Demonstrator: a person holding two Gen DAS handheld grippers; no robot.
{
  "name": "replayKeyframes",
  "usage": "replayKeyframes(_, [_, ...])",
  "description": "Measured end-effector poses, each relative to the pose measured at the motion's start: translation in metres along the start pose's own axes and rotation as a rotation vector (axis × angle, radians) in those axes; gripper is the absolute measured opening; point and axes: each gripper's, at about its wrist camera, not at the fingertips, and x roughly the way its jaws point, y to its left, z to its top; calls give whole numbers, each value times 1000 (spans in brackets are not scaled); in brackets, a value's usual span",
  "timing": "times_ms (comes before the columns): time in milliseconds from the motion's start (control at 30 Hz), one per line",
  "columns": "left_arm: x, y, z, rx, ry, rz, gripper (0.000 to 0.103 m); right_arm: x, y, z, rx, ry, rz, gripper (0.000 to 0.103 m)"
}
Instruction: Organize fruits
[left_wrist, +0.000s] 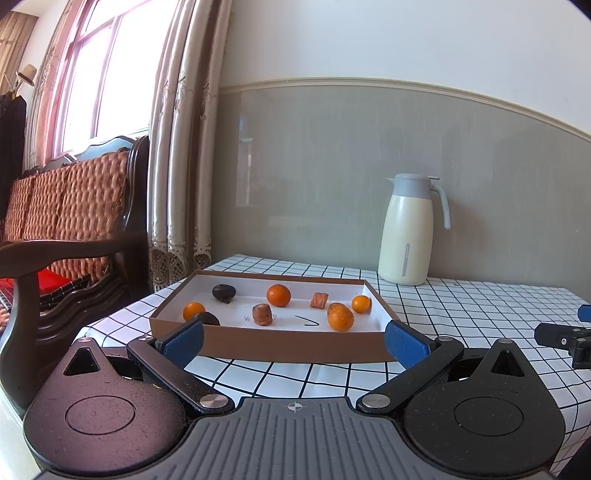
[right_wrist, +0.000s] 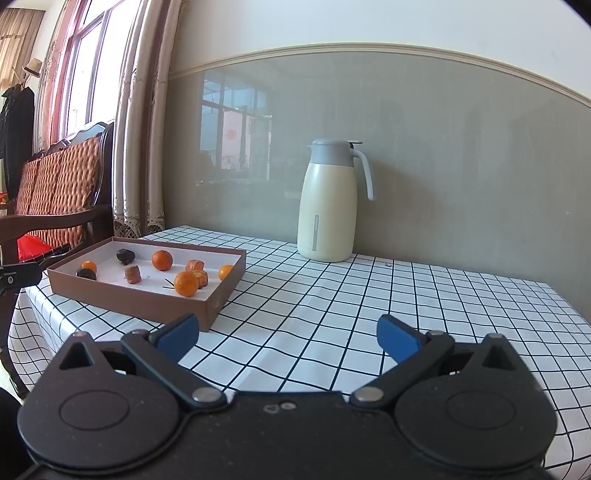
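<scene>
Brown box (left_wrist: 288, 345) on counter (left_wrist: 461, 314): 4 oranges (left_wrist: 278, 295). Left gripper (left_wrist: 295, 341) and right gripper (right_wrist: 288, 336): spread, empty.

Tabletop (right_wrist: 332, 325): glossy, smooth covering with a black grid on white, faintly creased.
Box (left_wrist: 295, 345): matt brown cardboard outside, white paper lining.
Oranges (left_wrist: 278, 295): finely dimpled, slightly shiny peel.
Jug (right_wrist: 328, 218): smooth cream body with a satin sheen, grey plastic lid and handle.
Left tool (left_wrist: 295, 341): matt black plastic, textured blue pads (left_wrist: 406, 345), bright metal rivets.
Wall panel (right_wrist: 443, 155): glossy, reflective grey.
</scene>
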Motion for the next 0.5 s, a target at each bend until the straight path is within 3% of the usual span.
replayKeyframes(500, [-1,-1,0,2,-14,4,103,0,0,0,-1,-1,0,97])
